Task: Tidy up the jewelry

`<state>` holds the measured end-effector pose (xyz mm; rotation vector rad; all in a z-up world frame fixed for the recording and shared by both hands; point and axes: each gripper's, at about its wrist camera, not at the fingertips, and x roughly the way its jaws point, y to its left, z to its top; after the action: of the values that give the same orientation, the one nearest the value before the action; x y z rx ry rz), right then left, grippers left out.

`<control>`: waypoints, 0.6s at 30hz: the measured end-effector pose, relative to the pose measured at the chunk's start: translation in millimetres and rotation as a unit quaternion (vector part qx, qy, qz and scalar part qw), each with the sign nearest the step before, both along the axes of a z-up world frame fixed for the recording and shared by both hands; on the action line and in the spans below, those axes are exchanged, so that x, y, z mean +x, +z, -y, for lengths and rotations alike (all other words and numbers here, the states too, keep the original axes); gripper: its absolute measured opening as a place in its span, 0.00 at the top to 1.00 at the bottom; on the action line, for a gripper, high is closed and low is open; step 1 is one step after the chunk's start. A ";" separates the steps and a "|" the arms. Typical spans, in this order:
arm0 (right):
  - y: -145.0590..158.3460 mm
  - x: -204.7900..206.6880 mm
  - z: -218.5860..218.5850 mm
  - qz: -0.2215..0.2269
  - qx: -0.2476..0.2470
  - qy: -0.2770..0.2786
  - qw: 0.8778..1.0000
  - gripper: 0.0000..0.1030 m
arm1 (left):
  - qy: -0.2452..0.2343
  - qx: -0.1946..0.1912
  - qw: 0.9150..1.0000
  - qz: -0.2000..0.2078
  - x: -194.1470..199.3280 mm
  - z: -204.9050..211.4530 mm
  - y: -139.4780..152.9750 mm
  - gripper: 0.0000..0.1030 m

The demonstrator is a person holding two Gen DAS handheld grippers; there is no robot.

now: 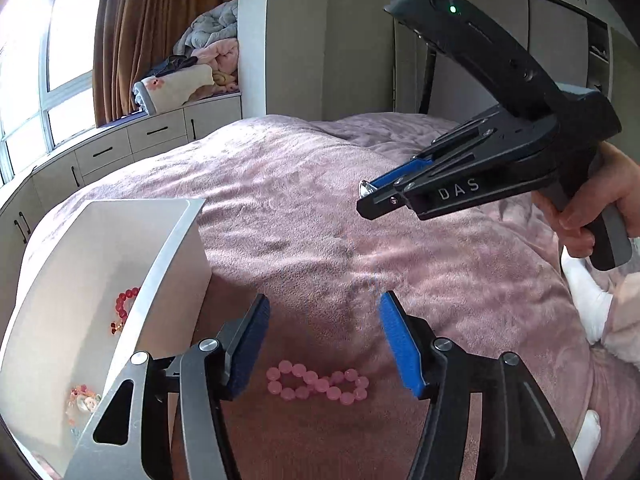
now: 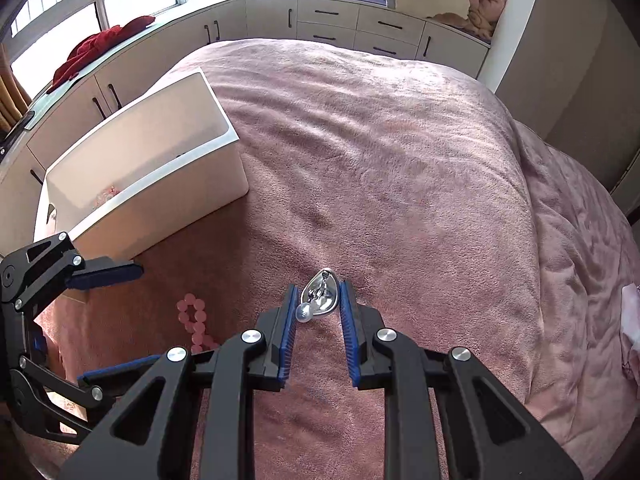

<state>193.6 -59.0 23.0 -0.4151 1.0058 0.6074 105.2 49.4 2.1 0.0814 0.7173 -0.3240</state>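
A pink bead bracelet [image 1: 318,385] lies on the pink bedspread, just below and between the fingers of my open, empty left gripper [image 1: 324,328]; it also shows in the right wrist view [image 2: 194,322]. My right gripper [image 2: 319,300] is shut on a silver pendant with a pearl [image 2: 318,298], held in the air above the bed; the gripper [image 1: 366,196] shows in the left wrist view too. A white box [image 1: 120,280] stands at the left with a red bead bracelet [image 1: 125,304] and other small jewelry [image 1: 82,400] inside.
The pink bedspread [image 2: 400,160] covers the bed. White drawers [image 2: 340,20] run under the window. Folded blankets [image 1: 200,64] sit on the window seat, and a red cloth [image 2: 100,50] lies on the counter. A wardrobe [image 1: 520,40] stands behind.
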 end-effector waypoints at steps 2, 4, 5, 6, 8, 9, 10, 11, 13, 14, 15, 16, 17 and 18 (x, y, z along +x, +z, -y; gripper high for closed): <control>-1.8 1.5 -1.0 -0.003 0.002 0.001 1.000 0.79 | 0.012 0.016 1.000 -0.024 -0.1 5.8 -14.4 0.39; -4.4 2.6 1.0 -0.006 0.002 0.000 1.000 0.79 | 0.025 0.021 0.998 -0.059 1.4 7.7 -30.1 0.38; -5.8 3.2 2.6 -0.007 0.002 -0.001 1.000 0.79 | 0.036 0.025 0.996 -0.076 3.0 7.8 -38.5 0.38; -7.4 4.0 4.8 -0.009 0.002 -0.002 1.000 0.79 | 0.042 0.024 0.995 -0.092 4.2 7.1 -47.2 0.38; -10.6 6.0 10.1 -0.013 0.004 -0.005 1.000 0.79 | 0.038 0.026 0.991 -0.122 7.4 6.9 -63.5 0.38; -12.1 7.2 13.4 -0.015 0.005 -0.008 1.000 0.79 | 0.036 0.034 0.990 -0.133 9.0 8.4 -69.3 0.41; -13.6 8.2 17.2 -0.018 0.006 -0.011 1.000 0.79 | 0.034 0.041 0.989 -0.140 10.2 9.6 -75.5 0.43; -15.3 9.2 21.1 -0.020 0.007 -0.014 1.000 0.79 | 0.033 0.046 0.988 -0.143 10.9 10.6 -79.8 0.43; -17.9 10.6 28.6 -0.021 0.007 -0.018 1.000 0.79 | 0.032 0.048 0.987 -0.149 13.1 11.0 -84.7 0.43; -19.6 11.5 32.6 -0.024 0.007 -0.020 0.999 0.79 | 0.033 0.048 0.987 -0.152 14.7 11.0 -86.8 0.42; -21.6 12.6 37.0 -0.025 0.007 -0.024 0.999 0.79 | 0.032 0.045 0.986 -0.157 16.8 10.8 -89.3 0.41; -23.4 13.8 41.4 -0.027 0.008 -0.027 0.999 0.79 | 0.032 0.043 0.986 -0.160 18.7 12.6 -91.6 0.38; -25.6 14.8 45.6 -0.030 0.008 -0.029 0.999 0.79 | 0.031 0.049 0.986 -0.158 19.6 13.8 -93.8 0.36; -27.8 15.4 49.6 -0.032 0.007 -0.032 0.999 0.79 | 0.028 0.060 0.986 -0.152 20.5 17.3 -96.7 0.35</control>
<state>209.1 -108.6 -4.8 -0.3510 1.0708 0.5726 125.7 32.1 -94.7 0.1263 1.0410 -0.2406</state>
